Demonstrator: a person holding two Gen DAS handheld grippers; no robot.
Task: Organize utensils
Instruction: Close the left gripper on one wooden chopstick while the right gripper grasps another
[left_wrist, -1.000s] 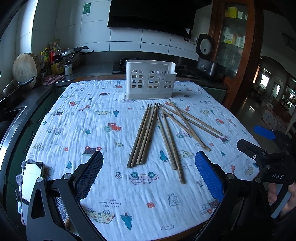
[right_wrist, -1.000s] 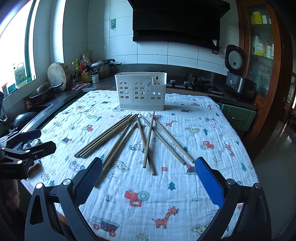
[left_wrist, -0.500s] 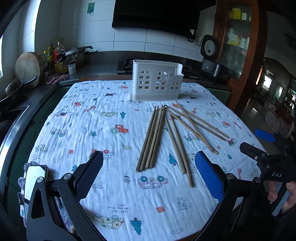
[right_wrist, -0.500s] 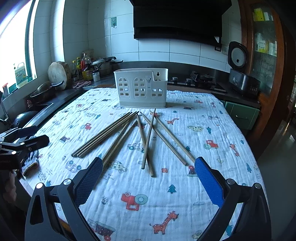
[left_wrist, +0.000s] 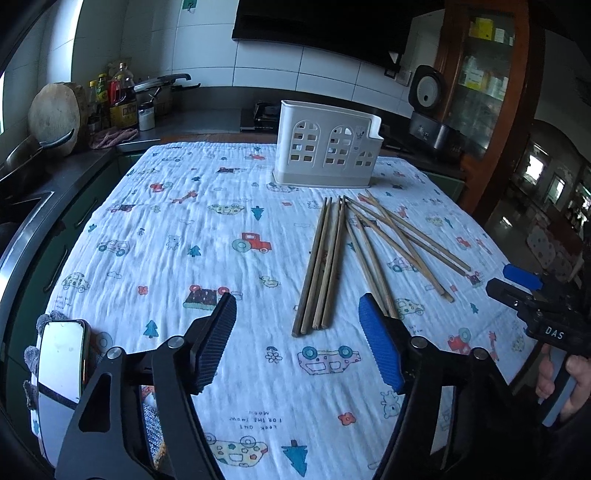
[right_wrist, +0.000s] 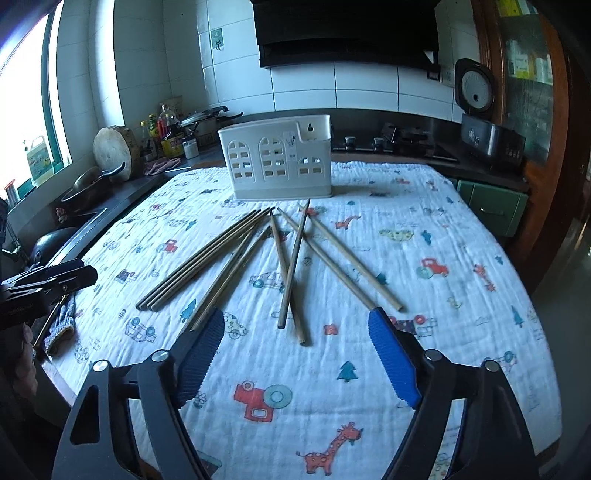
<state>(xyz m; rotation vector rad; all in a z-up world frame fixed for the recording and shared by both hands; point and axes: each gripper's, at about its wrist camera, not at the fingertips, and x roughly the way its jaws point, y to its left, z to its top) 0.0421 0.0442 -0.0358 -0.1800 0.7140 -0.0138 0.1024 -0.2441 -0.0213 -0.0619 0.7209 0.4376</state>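
Kitchen table under a white cartoon-print cloth (left_wrist: 221, 229). Wooden chopsticks (right_wrist: 236, 258) fanned loose at its middle, tips toward a white slotted utensil holder (right_wrist: 275, 166) upright at the far edge. Left gripper (left_wrist: 297, 321) and right gripper (right_wrist: 295, 332) low above the near chopstick ends, jaws apart but closing, gripping nothing. Phone (left_wrist: 61, 365) at near left.

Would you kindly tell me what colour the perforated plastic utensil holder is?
The perforated plastic utensil holder is off-white, clearest in the right wrist view.
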